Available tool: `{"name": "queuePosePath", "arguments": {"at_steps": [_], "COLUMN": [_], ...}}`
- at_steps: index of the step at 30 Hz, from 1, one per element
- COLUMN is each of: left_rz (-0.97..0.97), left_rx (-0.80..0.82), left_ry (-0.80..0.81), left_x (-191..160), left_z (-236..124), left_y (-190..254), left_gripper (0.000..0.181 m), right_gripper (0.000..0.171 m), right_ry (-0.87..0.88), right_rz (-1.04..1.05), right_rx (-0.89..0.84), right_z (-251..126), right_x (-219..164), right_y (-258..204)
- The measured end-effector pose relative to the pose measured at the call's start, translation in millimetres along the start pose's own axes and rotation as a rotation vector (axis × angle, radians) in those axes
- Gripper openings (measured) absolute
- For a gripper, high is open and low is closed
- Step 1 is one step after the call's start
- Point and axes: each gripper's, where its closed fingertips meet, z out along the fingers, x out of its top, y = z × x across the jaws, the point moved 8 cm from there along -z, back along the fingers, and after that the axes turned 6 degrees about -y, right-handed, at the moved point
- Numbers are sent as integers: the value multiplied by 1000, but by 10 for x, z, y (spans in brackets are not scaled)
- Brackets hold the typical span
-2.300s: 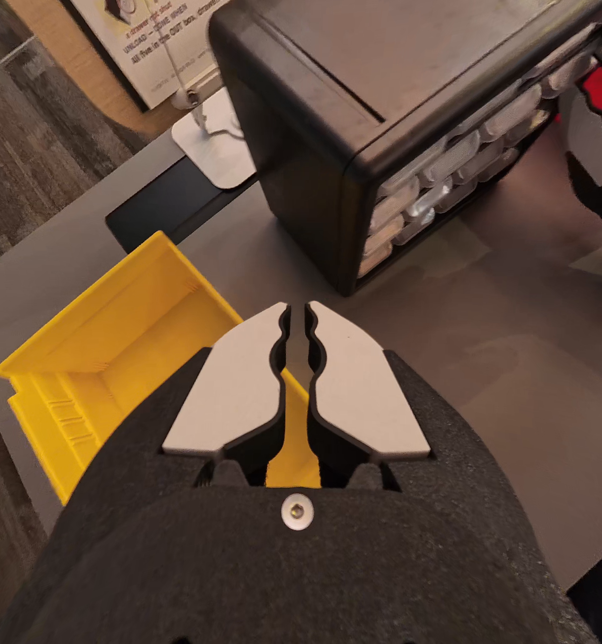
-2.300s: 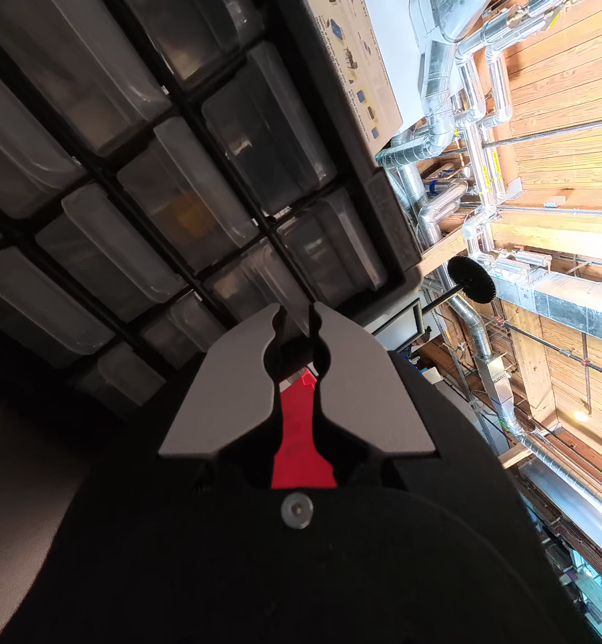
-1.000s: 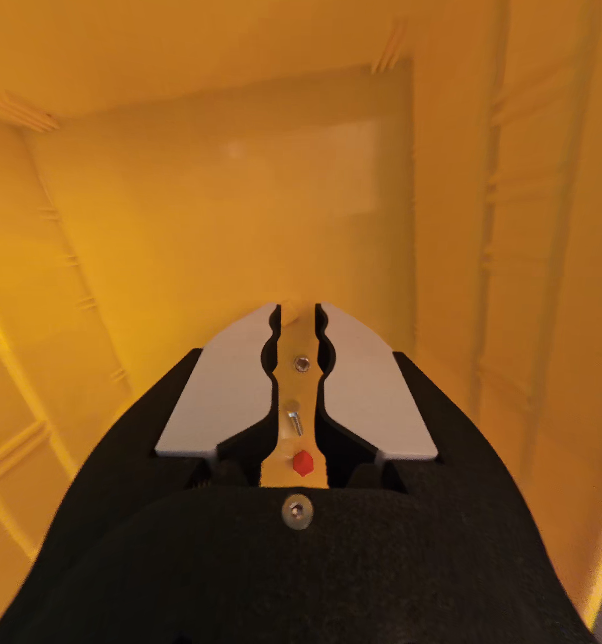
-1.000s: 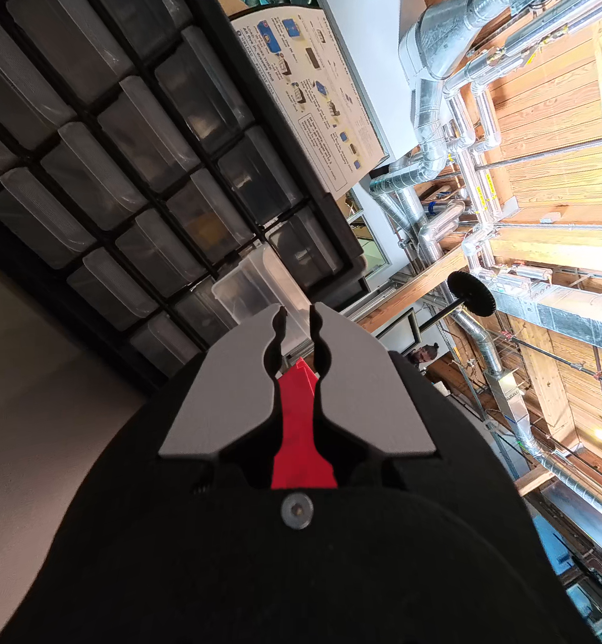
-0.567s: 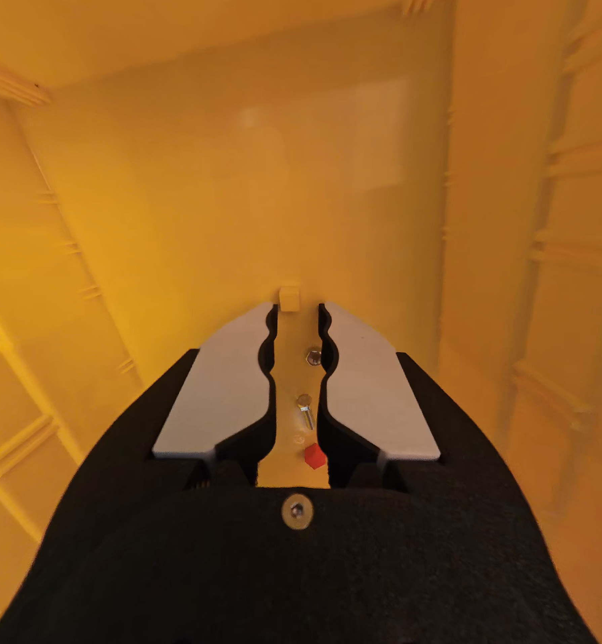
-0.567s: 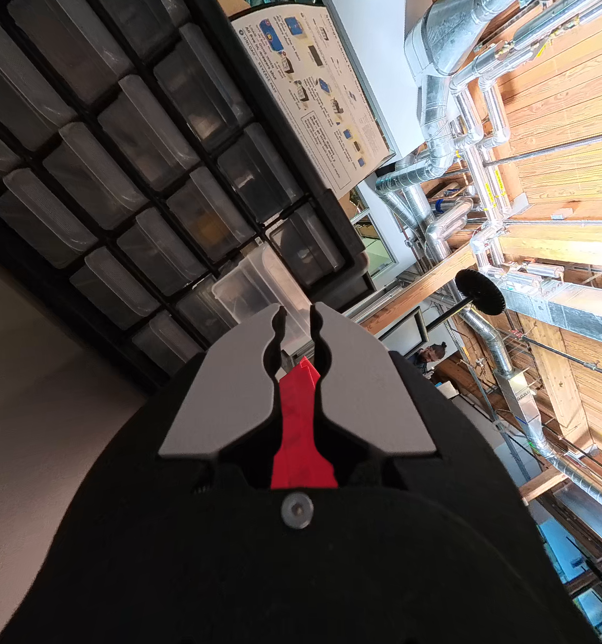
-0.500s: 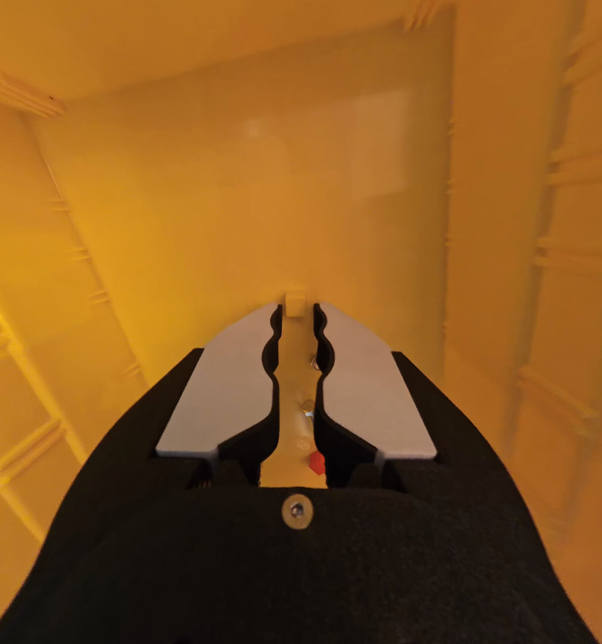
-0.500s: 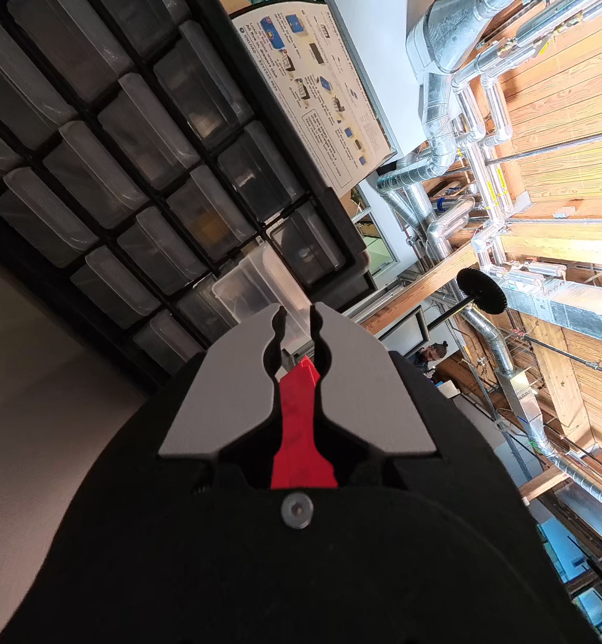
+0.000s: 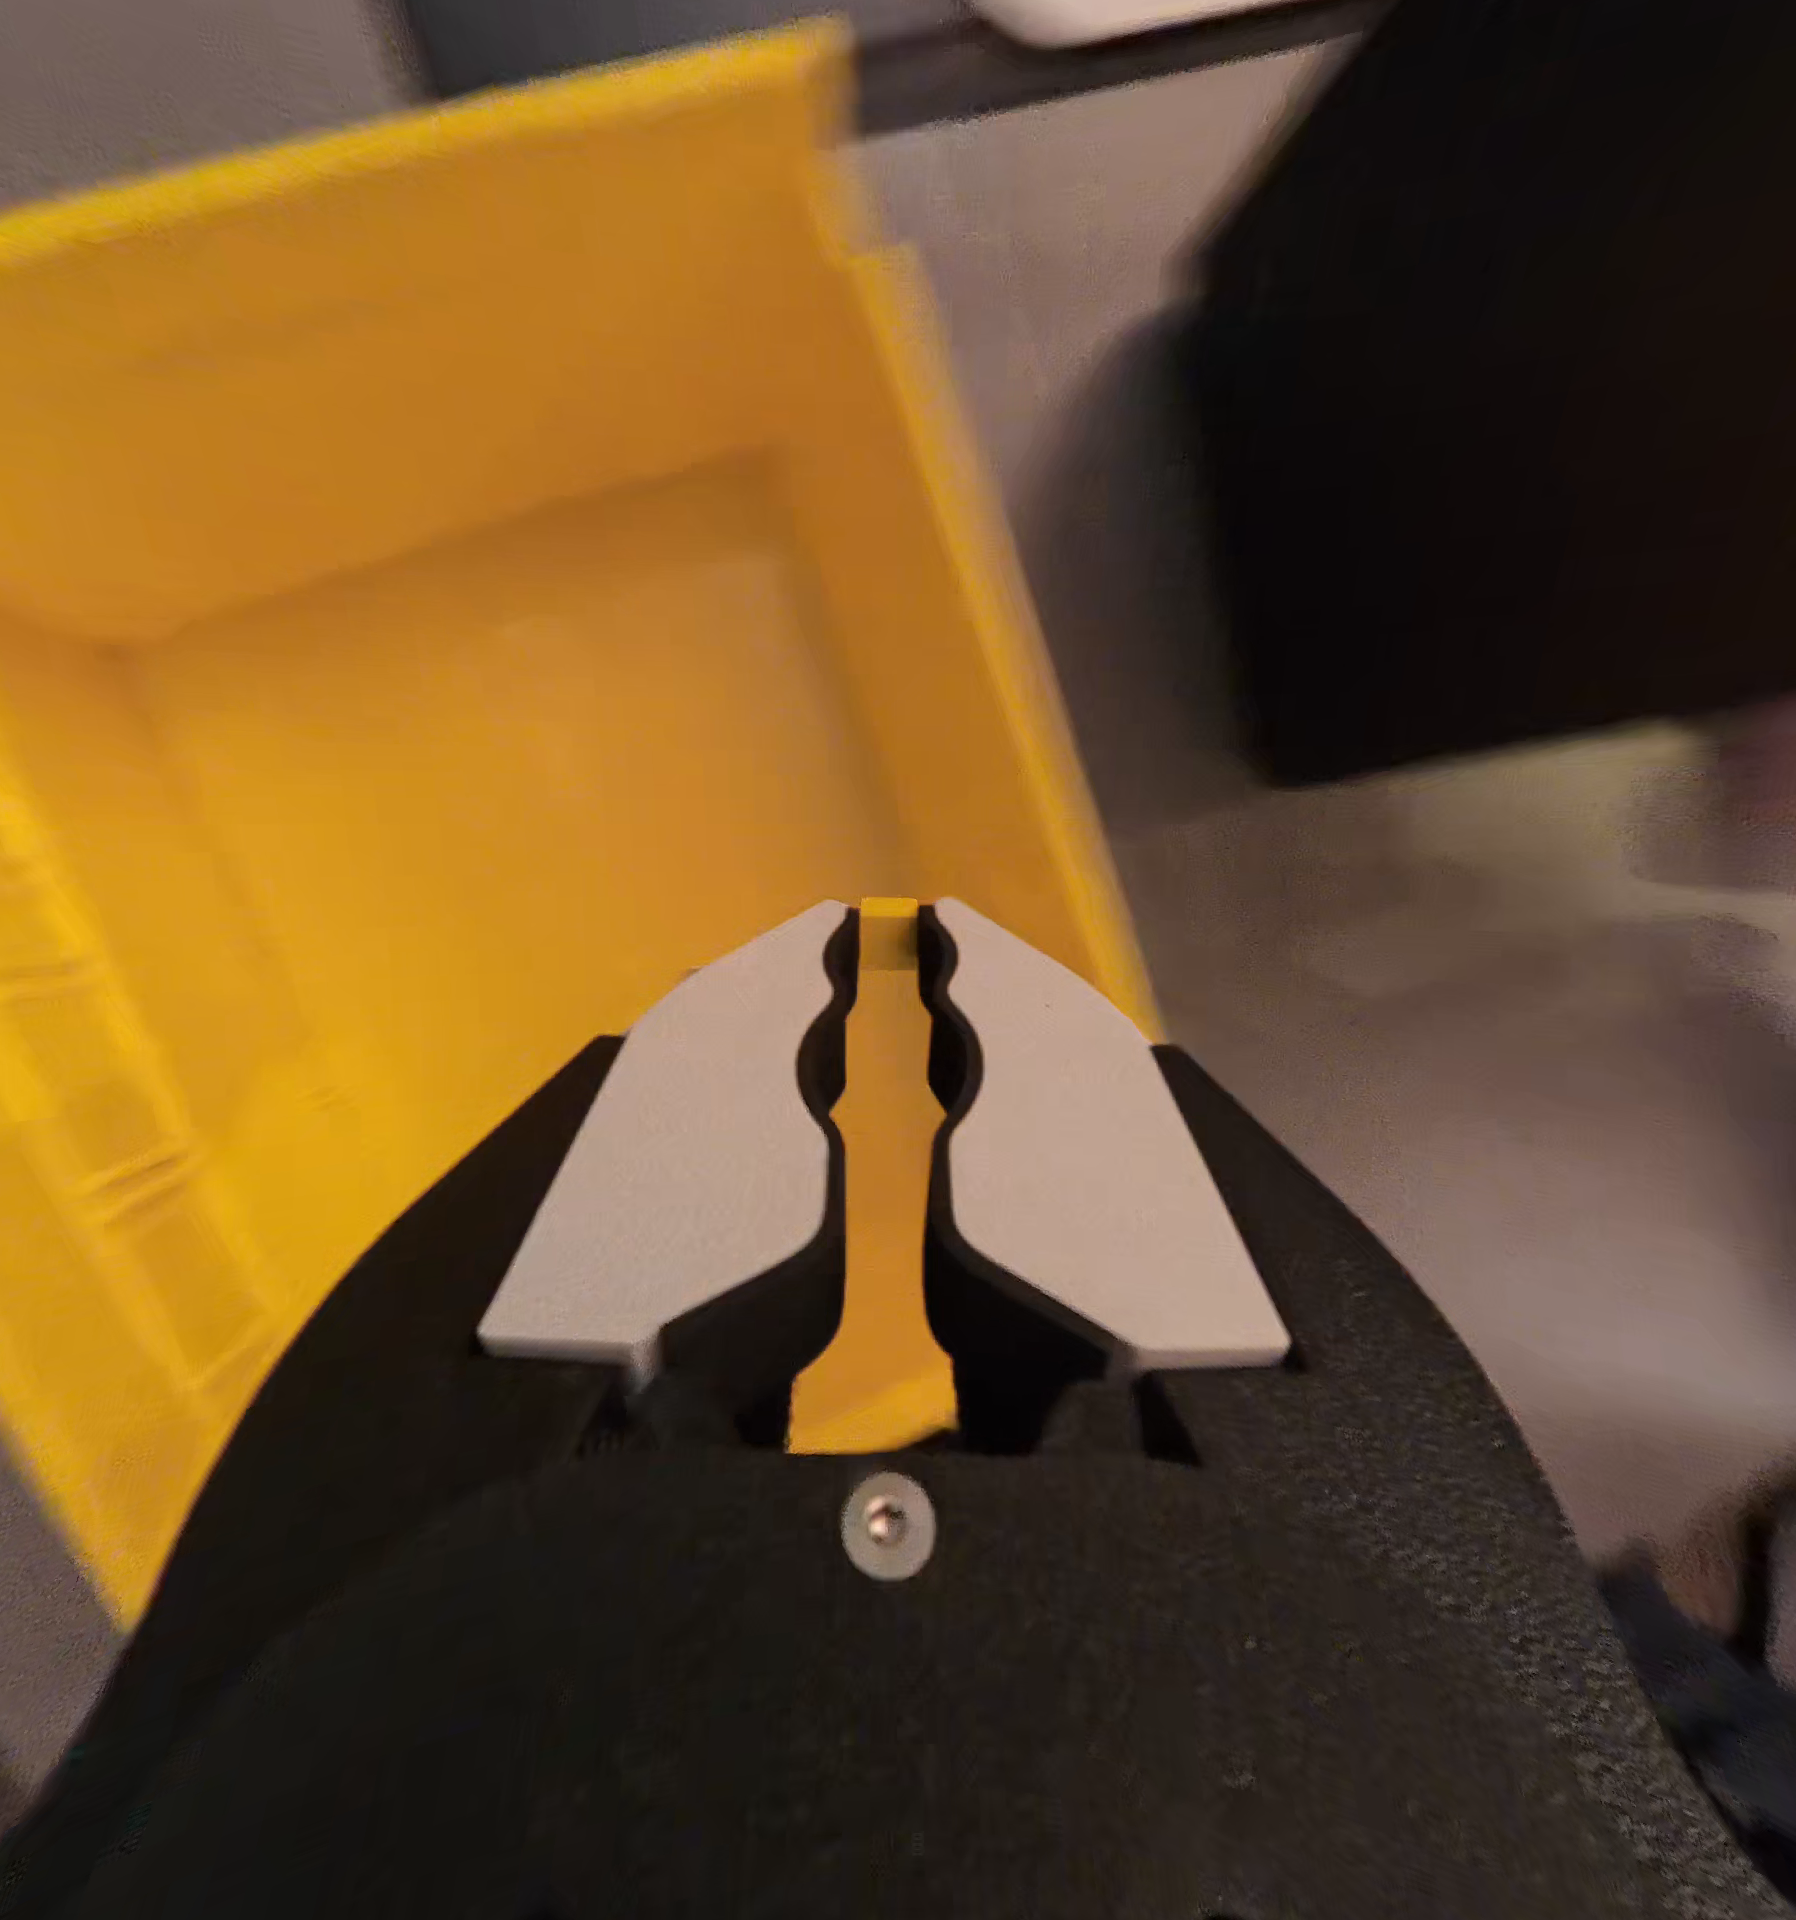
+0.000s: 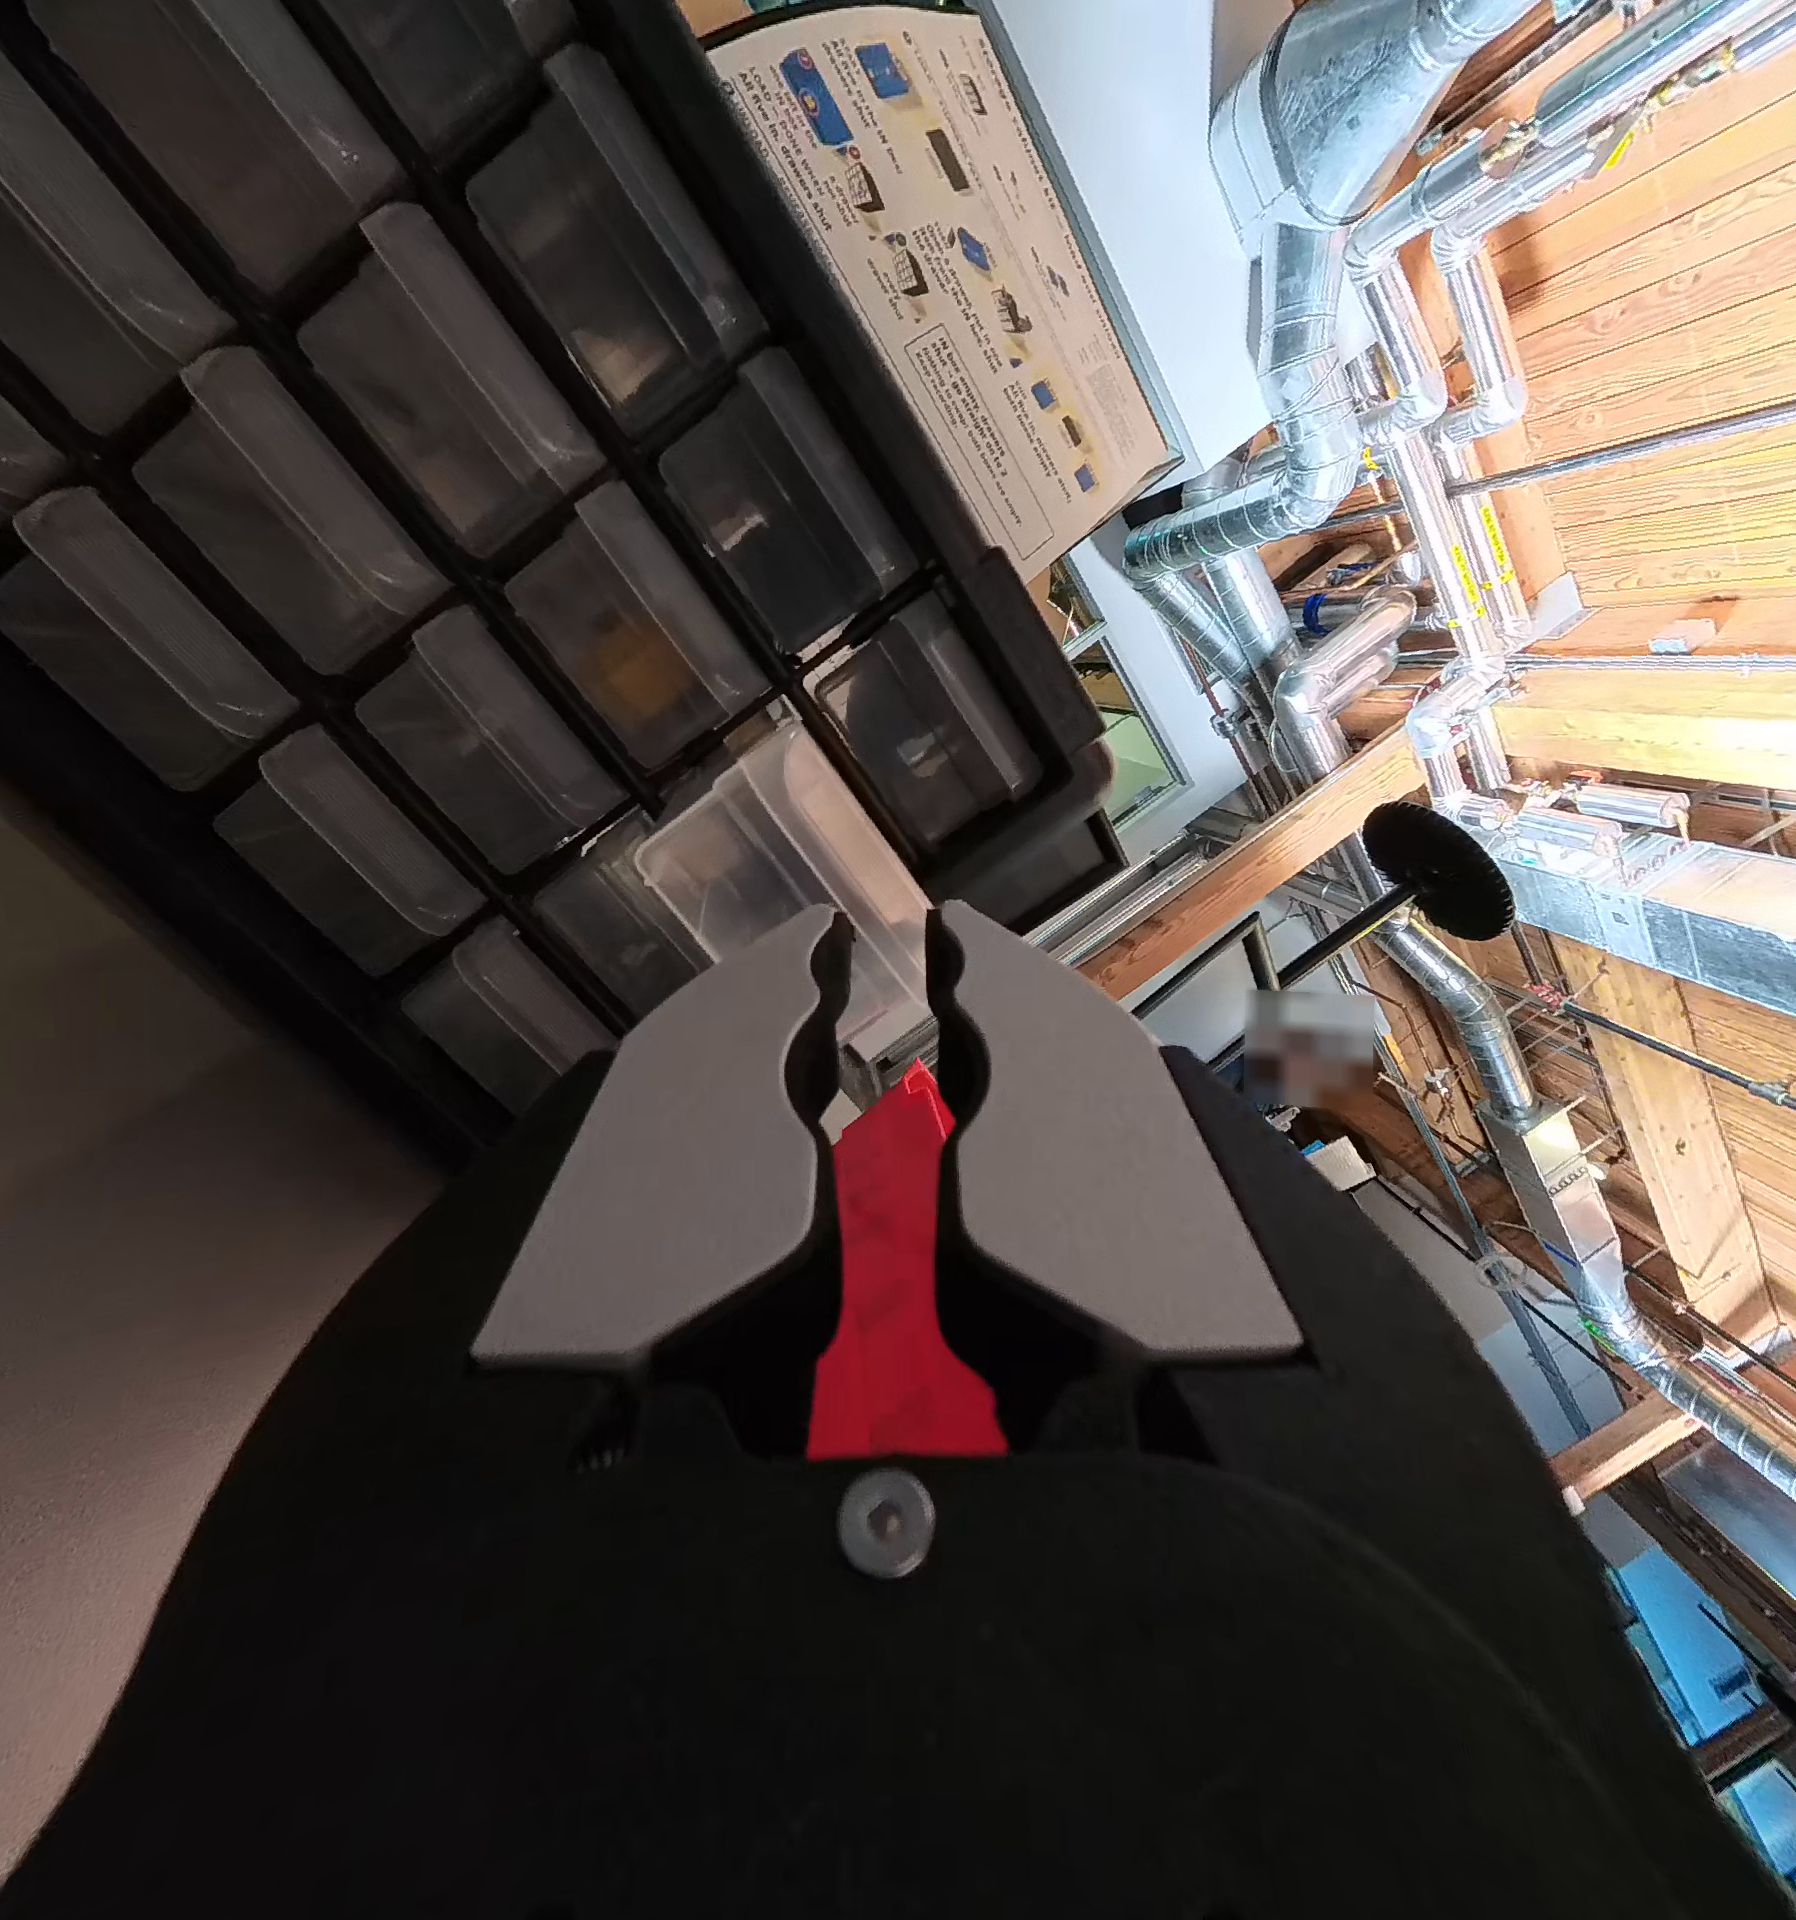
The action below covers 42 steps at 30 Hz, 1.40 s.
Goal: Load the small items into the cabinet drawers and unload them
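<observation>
My left gripper [image 9: 889, 920] is shut on a small yellow block [image 9: 889, 935] pinched at its fingertips. It holds the block above the near right corner of the yellow bin [image 9: 406, 416]. The view is blurred. The black drawer cabinet [image 9: 1496, 416] is at the upper right. In the right wrist view the cabinet [image 10: 354, 468] shows its clear drawers, and one drawer [image 10: 759, 842] in the bottom row is pulled out. My right gripper [image 10: 889, 925] is nearly shut and empty, just in front of that drawer. A red bin [image 10: 894, 1247] lies below it.
The grey table [image 9: 1393, 1039] carries the bin and cabinet. A printed instruction board [image 10: 977, 260] stands behind the cabinet. The yellow bin's floor shows no items in the part I can see. Pipes and wooden beams fill the background on the right. The tips of one gripper are about 40 cm away from the tips of the other.
My left gripper went down into the yellow bin, closed on the yellow block and has lifted it out. My right gripper backed away from the cabinet, and one drawer now stands pulled out.
</observation>
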Motion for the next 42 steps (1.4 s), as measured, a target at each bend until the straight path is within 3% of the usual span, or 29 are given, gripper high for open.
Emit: {"name": "queuePosePath", "arguments": {"at_steps": [4, 7, 11, 16, 20, 28, 42], "left_rz": [377, 594, 763, 927, 1036, 1238, 1222], "left_rx": [-333, -433, -370, -199, 16, 264, 241], "left_ry": [187, 276, 196, 99, -44, -240, -293], "left_x": [-71, -40, 190, 413, 567, 638, 712], "left_z": [-566, -608, -200, 164, 458, 864, 936], "left_y": [1069, 1891, 2743, 3376, 3581, 3665, 3687], "left_gripper": [10, 10, 10, 10, 10, 10, 14], "right_gripper": [15, 14, 14, 13, 14, 14, 14], "right_ry": [0, 4, 6, 30, 34, 24, 9], "right_rz": [3, 7, 18, 29, 27, 28, 19], "right_rx": [3, -2, 0, 2, 10, 35, 49], "right_z": [4, 7, -1, -64, -80, -64, -50], "right_x": [-9, -14, -9, 6, 18, -7, -19], "right_y": [-14, -6, 23, 44, 46, 44, 25]}}
